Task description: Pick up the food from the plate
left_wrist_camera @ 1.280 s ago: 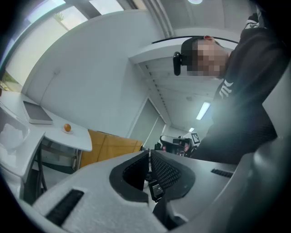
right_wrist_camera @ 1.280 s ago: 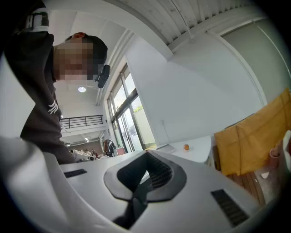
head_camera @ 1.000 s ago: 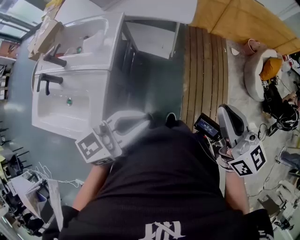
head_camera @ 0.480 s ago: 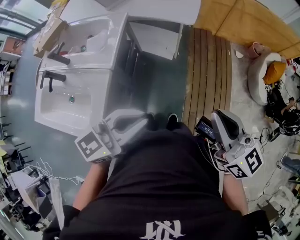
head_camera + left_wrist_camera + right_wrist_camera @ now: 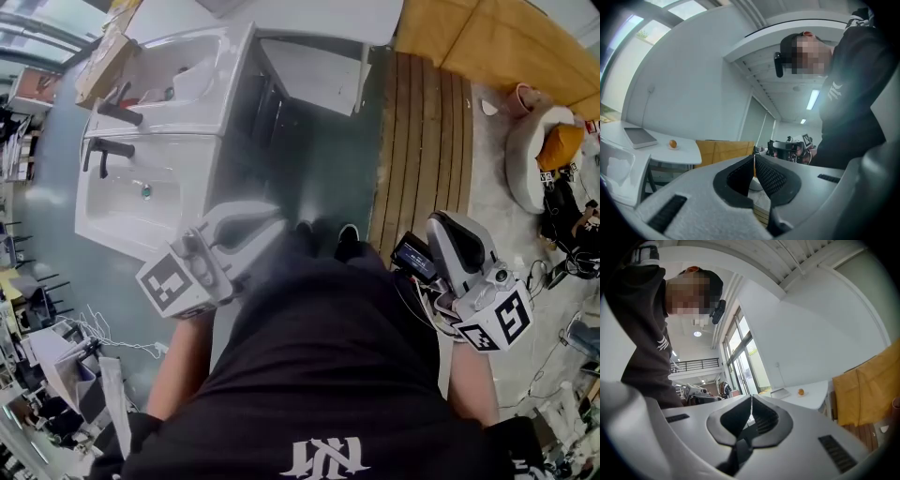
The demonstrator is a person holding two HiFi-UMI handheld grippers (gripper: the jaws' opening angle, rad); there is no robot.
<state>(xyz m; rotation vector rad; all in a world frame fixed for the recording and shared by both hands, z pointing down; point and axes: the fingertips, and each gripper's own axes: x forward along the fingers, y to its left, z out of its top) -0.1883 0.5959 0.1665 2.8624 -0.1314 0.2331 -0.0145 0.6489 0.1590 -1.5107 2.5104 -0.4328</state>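
Right, left tongs point(image 5: 753, 157) and right tongs point(image 5: 751, 401) are both clenched, empty. The orange food point(image 5: 672, 144) sits on the white worktop point(image 5: 686, 151), well beyond the left tongs, to their left; a yellow panel point(image 5: 724, 150) stands beside it.

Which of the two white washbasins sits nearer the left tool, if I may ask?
The white washbasin closest to the person, just left of the left tool; the other white washbasin lies beyond it, beside the brown cardboard box.
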